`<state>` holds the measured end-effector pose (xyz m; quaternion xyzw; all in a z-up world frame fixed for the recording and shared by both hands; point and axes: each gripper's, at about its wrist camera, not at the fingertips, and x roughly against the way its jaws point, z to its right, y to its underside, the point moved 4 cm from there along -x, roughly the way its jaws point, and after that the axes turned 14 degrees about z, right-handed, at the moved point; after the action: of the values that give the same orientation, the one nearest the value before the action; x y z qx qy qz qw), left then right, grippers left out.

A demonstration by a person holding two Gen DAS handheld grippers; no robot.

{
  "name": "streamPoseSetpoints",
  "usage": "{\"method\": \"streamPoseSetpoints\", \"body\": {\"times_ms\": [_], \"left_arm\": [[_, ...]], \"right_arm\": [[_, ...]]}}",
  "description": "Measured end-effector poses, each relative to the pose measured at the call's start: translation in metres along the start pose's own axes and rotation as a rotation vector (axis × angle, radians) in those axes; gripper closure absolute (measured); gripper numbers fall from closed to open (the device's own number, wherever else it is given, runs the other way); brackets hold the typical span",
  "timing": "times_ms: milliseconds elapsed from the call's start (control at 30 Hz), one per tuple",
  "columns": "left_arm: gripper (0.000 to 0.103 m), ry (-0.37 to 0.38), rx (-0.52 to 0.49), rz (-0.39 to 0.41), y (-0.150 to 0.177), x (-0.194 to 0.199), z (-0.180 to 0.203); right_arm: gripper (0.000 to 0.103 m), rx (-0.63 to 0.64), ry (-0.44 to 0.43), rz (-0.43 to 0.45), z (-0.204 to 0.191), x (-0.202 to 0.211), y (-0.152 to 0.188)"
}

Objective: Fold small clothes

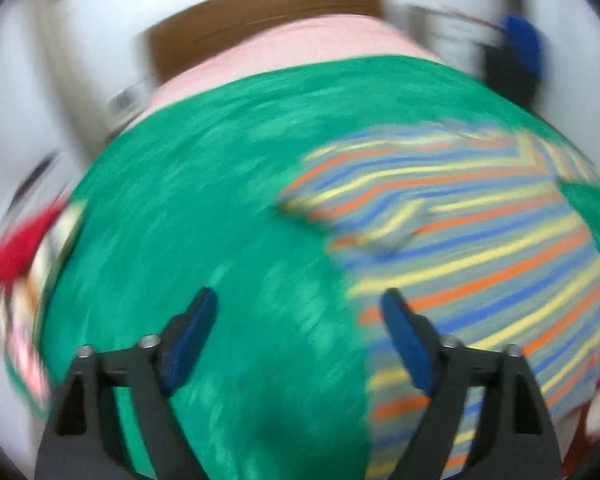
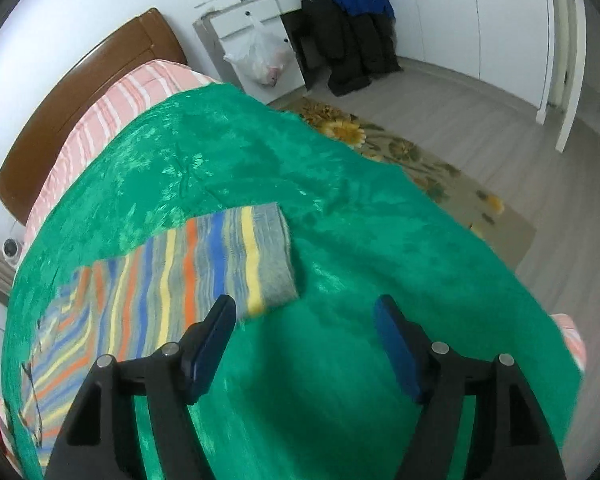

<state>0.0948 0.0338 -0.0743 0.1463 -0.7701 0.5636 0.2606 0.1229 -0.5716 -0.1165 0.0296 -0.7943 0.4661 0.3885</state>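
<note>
We see bare green blanket (image 2: pixel 340 208) across the frame's centre and right; the striped garment (image 2: pixel 204 264) fills the lower left.

Both wrist views are being aimed down, close over the green blanket (image 1: pixel 220 220); the striped garment (image 2: pixel 204 264) is being shared.

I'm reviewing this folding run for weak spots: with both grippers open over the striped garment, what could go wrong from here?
1. The striped garment lies on a plush green blanket; either open hand-held gripper, left or right, might pinch blanket along with fabric.
2. The left wrist view is motion-blurred, so aiming at an edge could miss.
3. The garment's sleeve end sits left of the right hand-held gripper, so closing now would likely grab nothing.
</note>
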Motion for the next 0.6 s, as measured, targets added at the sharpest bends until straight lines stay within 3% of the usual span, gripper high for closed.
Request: {"method": "streamPoseSetpoints", "body": {"times_ms": [67, 133, 267, 333, 367, 400, 500, 600], "left_arm": [[0.013, 0.081, -0.156, 0.007, -0.016, -0.027, 0.033], [0.014, 0.106, -0.268, -0.023, -0.017, -0.063, 0.056], [0.025, 0.160, -0.281, -0.211, 0.003, -0.138, 0.067], [0.051, 0.208, -0.166, -0.222, 0.001, -0.147, 0.059], [0.098, 0.207, -0.098, -0.231, -0.001, -0.148, 0.050], [0.097, 0.200, -0.041, -0.233, -0.007, -0.146, 0.040], [0.097, 0.155, 0.189, -0.127, -0.034, -0.123, -0.018], [0.097, 0.022, 0.492, -0.056, -0.040, -0.103, -0.109]], "right_arm": [[0.032, 0.009, -0.020, 0.009, 0.003, 0.017, 0.006], [0.032, 0.010, -0.068, 0.004, 0.003, 0.037, 0.022], [0.032, 0.038, -0.143, 0.014, -0.008, 0.068, 0.052], [0.032, 0.058, -0.165, 0.050, -0.015, 0.089, 0.069], [0.032, 0.064, -0.168, 0.063, -0.017, 0.093, 0.074], [0.032, 0.073, -0.171, 0.083, -0.020, 0.100, 0.081], [0.032, 0.110, -0.184, 0.133, -0.031, 0.111, 0.096], [0.032, 0.157, -0.216, 0.164, -0.043, 0.119, 0.107]]}}
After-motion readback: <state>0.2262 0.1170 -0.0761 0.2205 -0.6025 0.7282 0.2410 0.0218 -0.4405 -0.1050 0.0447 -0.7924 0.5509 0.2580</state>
